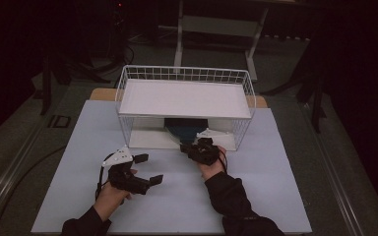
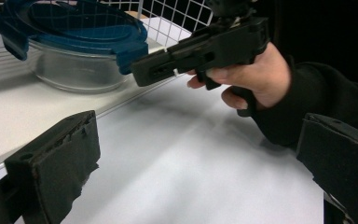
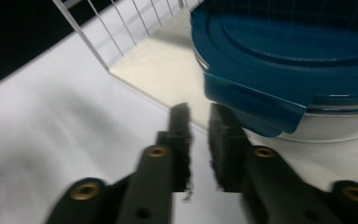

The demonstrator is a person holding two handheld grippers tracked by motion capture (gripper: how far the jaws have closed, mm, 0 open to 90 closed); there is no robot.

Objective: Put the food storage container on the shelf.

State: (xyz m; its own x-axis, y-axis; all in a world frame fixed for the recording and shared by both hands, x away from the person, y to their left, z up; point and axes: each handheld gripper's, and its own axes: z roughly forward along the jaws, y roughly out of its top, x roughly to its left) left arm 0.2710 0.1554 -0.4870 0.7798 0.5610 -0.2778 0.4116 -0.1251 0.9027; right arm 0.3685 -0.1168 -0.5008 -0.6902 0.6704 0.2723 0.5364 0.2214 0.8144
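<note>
Jaws nearly together on the right gripper (image 3: 198, 140), wide apart on the left gripper (image 1: 145, 169). Just ahead of the right jaws sits a glass bowl (image 2: 74, 70) with a blue lid (image 3: 289, 60) inside the wire basket (image 1: 184, 73), lid tab facing them.

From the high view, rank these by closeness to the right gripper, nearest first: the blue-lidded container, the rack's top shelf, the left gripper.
1. Blue-lidded container, just ahead of the right gripper, under the shelf.
2. Left gripper, out to its left on the table.
3. Top shelf, above and beyond.

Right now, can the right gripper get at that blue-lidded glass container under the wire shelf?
Probably yes. The right gripper sits just short of the container, jaws nearly shut, and the wire shelf is open on that side.
</note>
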